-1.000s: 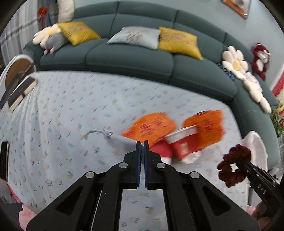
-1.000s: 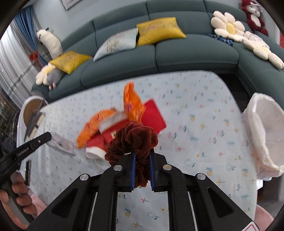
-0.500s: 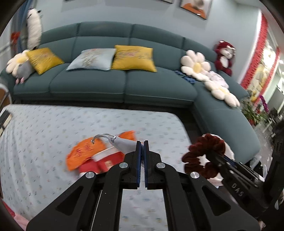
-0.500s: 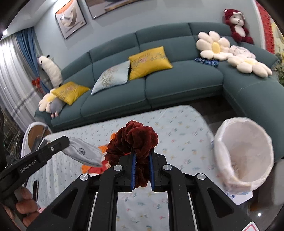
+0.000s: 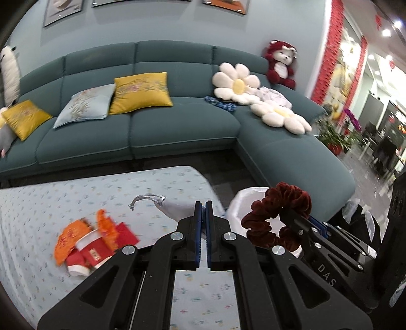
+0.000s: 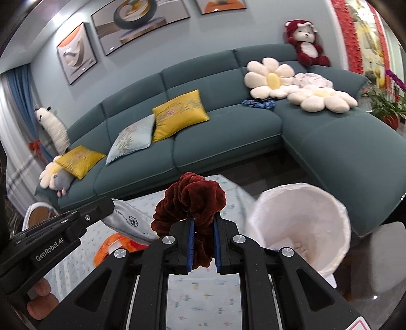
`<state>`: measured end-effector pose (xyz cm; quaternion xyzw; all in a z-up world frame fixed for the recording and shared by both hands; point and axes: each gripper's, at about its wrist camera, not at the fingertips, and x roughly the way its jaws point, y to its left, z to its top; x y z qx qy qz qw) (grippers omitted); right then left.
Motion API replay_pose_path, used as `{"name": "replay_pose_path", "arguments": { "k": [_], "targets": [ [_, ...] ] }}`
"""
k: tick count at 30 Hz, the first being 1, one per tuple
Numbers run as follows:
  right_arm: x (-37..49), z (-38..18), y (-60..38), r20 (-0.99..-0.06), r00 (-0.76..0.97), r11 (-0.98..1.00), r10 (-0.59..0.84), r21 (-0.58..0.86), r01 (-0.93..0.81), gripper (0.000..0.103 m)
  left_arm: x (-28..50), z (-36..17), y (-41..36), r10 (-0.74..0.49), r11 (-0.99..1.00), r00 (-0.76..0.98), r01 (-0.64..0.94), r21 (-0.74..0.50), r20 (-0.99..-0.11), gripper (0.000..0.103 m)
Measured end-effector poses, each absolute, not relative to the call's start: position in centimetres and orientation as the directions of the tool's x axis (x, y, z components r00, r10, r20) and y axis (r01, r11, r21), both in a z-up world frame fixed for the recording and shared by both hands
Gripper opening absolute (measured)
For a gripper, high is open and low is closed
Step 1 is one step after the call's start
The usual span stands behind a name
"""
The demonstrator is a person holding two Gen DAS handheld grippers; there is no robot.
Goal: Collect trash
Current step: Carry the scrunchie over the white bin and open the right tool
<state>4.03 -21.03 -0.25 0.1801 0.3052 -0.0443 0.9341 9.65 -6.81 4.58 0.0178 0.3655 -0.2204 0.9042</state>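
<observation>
A teal sectional sofa (image 6: 228, 132) runs along the wall. On it lie two yellow cushions (image 6: 179, 115), a pale blue cushion (image 6: 132, 141), two white flower pillows (image 6: 270, 77) and a red plush bear (image 6: 305, 44). Framed pictures (image 6: 142, 22) hang above. A table in a patterned cloth (image 5: 50, 203) stands in front. Potted plants (image 5: 335, 134), perhaps orchids, are blurred at the right.
</observation>
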Motion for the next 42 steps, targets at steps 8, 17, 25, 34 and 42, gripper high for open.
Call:
{"name": "replay_pose_path", "arguments": {
  "k": [8, 17, 25, 34, 42],
  "targets": [
    [2.5, -1.5, -26.2, -0.597, 0.801, 0.91, -0.035, 0.312, 0.272, 0.012, 9.2, 4.0, -12.5, -0.428, 0.862, 0.592, 0.494, -0.112, -0.682, 0.002],
    [2.2, -3.0, -30.3, -0.619, 0.782, 0.885, -0.077, 0.318, 0.339, 0.012, 9.4, 2.8, -17.0, -0.452, 0.83, 0.55, 0.548, -0.105, -0.702, 0.002],
    [2.3, -4.3, -32.8, -0.634, 0.766, 0.869, -0.104, 0.317, 0.38, 0.012, 10.2, 1.9, -20.1, -0.468, 0.808, 0.514, 0.578, -0.113, -0.719, 0.003],
    [3.2, -6.0, -34.7, -0.664, 0.74, 0.854, -0.111, 0.317, 0.412, 0.012, 12.1, 0.6, -22.4, -0.475, 0.802, 0.471, 0.58, -0.145, -0.743, 0.019],
    [4.8, -6.5, -34.3, -0.679, 0.727, 0.865, -0.105, 0.298, 0.403, 0.021, 12.5, 0.1, -21.5, -0.45, 0.826, 0.493, 0.547, -0.137, -0.745, 0.045]
  ]
}}
